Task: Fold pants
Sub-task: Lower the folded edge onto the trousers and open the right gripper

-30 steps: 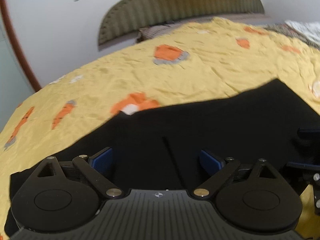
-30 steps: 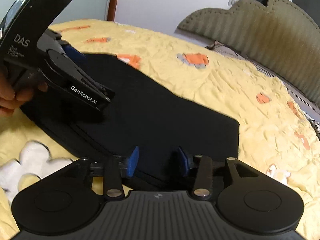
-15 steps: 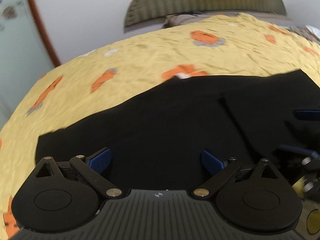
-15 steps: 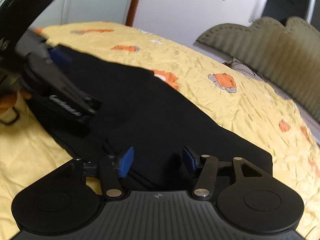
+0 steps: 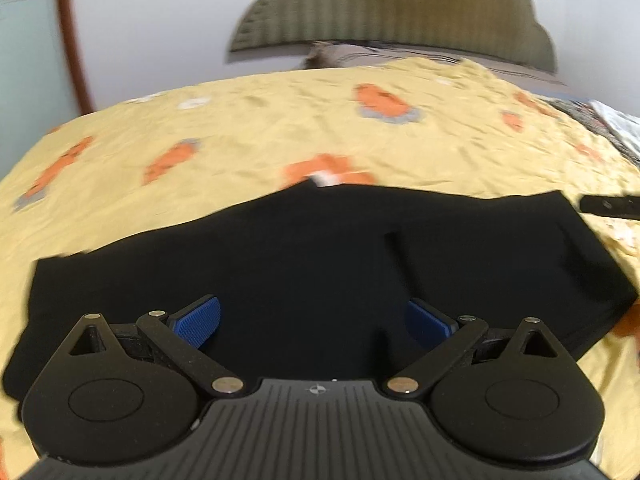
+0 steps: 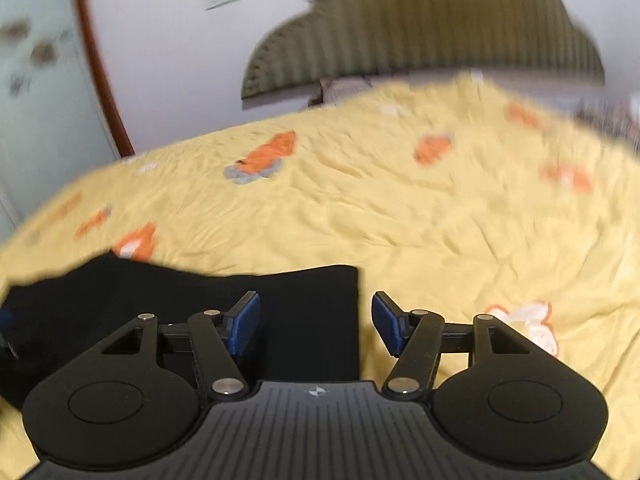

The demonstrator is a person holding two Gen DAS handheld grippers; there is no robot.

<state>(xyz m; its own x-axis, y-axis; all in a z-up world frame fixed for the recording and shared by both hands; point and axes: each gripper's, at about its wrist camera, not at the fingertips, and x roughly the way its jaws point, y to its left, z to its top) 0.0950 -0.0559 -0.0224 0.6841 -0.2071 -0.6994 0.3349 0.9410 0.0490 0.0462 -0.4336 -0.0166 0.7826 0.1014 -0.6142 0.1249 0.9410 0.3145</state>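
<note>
The black pants (image 5: 320, 256) lie flat on the yellow bedspread (image 5: 260, 140), folded lengthwise into a wide band. My left gripper (image 5: 314, 320) is open and empty, low over the middle of the pants. My right gripper (image 6: 316, 326) is open and empty over the right end of the pants (image 6: 304, 312), whose right edge runs between its fingers. A dark part of the right gripper shows at the right edge of the left wrist view (image 5: 610, 204).
The bedspread (image 6: 400, 208) has orange and white cartoon patches. An olive padded headboard (image 5: 392, 12) and a white wall stand at the far side. A patterned cloth (image 5: 616, 124) lies at the far right. A brown door frame (image 6: 100, 64) stands at left.
Both grippers pulled back and swung. The right one moved away from the left gripper to the pants' right end and opened wider. The left view now takes in the whole band.
</note>
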